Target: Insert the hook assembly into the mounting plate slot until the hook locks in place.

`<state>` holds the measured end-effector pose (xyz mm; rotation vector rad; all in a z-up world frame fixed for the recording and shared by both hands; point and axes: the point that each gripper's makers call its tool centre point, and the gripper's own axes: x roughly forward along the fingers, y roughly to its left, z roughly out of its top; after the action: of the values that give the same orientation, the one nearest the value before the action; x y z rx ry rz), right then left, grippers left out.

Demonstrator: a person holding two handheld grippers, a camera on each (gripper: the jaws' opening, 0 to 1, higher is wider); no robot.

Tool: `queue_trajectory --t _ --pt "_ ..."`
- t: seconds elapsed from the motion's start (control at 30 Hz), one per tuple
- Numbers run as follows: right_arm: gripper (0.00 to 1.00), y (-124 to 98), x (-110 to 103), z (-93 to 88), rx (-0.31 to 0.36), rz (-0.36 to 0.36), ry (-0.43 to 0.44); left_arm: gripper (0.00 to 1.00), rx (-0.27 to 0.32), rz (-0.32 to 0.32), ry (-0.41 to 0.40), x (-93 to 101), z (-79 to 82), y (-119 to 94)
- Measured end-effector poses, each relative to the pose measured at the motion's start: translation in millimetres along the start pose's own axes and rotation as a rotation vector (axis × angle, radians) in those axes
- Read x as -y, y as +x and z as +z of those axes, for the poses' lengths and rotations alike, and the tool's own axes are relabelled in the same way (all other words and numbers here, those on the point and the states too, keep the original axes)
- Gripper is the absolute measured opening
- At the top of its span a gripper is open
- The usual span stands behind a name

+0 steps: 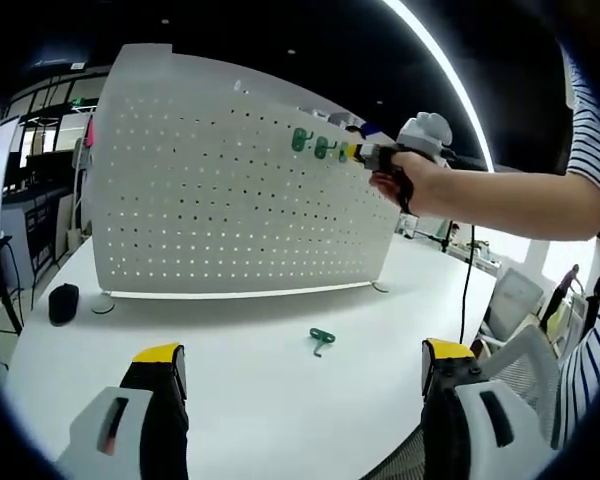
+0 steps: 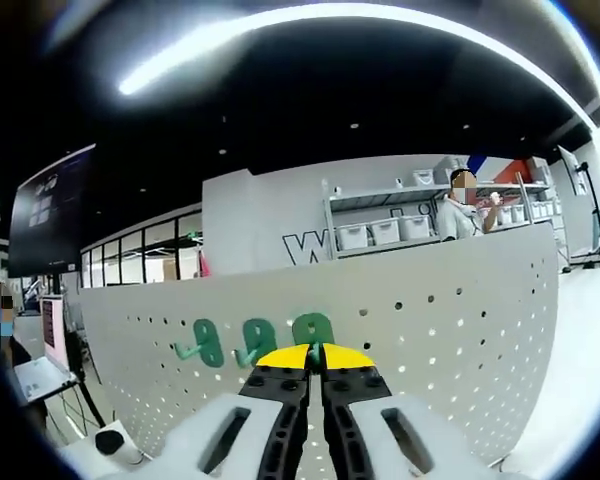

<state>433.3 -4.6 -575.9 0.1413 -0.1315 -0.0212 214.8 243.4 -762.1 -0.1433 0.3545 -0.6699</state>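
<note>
Low in the left gripper view, the left tongs (image 1: 300, 365) gape released over the counter (image 1: 230, 400), a spare green hook (image 1: 321, 341) lying mid-frame. Beyond, upper right, the right tongs (image 2: 316, 354) clench a hook (image 2: 314, 350) against the pegboard (image 1: 220, 190) beside mounted hooks (image 2: 255, 338). A tilted push could jam it.

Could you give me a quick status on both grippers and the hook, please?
Right gripper shut on green hook at the pegboard, two hooks already hung. Left gripper open, idle above table. Spare hook lies there. Nothing obstructing.
</note>
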Motion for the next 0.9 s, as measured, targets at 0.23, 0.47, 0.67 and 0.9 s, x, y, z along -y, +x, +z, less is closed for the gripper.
queue_trajectory --t 0.23,0.47,0.67,0.9 --pt "0.0 5 2 1.6 0.007 -0.003 0.003 1.0 -0.006 0.0 0.002 -0.3 -0.8 1" --pt "0.0 8 4 0.7 0.008 -0.015 0.002 0.99 -0.009 0.004 0.001 -1.3 -1.1 1" --pt "0.0 10 4 -0.1 0.02 -0.023 0.014 0.99 -0.011 0.009 -0.002 -2.7 -1.2 1" --pt "0.0 13 7 -3.0 0.016 -0.038 0.023 0.99 -0.015 0.011 -0.001 -3.4 -1.6 1"
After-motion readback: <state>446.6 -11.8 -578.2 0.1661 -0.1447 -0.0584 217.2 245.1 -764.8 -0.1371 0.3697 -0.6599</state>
